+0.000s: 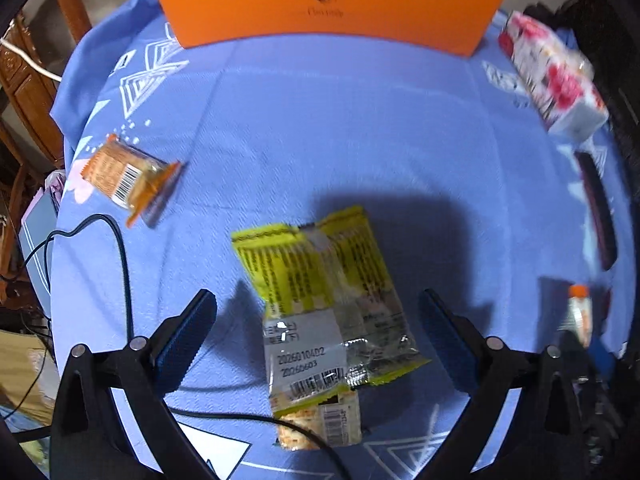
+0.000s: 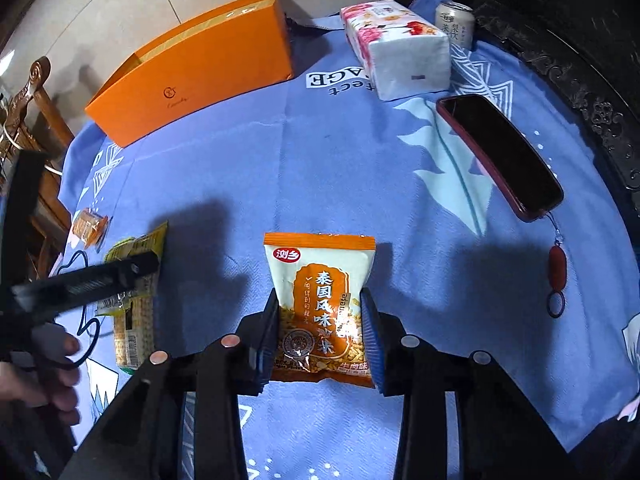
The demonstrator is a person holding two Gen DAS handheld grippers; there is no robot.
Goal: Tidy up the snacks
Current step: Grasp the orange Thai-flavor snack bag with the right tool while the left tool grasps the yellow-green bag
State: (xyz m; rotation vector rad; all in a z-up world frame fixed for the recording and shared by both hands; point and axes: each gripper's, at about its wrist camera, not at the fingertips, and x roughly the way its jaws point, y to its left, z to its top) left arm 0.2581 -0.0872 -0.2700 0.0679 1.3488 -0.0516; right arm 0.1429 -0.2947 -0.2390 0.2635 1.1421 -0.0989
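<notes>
An orange-and-white snack packet (image 2: 320, 304) is clamped by the right gripper (image 2: 320, 336); a yellow packet (image 1: 320, 300) is straddled by the wide-open left gripper (image 1: 316, 340).

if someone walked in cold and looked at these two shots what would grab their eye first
Probably the orange-and-white snack bag, pinched between the right tongs in the middle of the blue patterned tablecloth. Next, the big orange box standing at the cloth's far edge. In the left wrist view, the open left tongs straddle a yellow snack packet, which lies on the cloth.
</notes>
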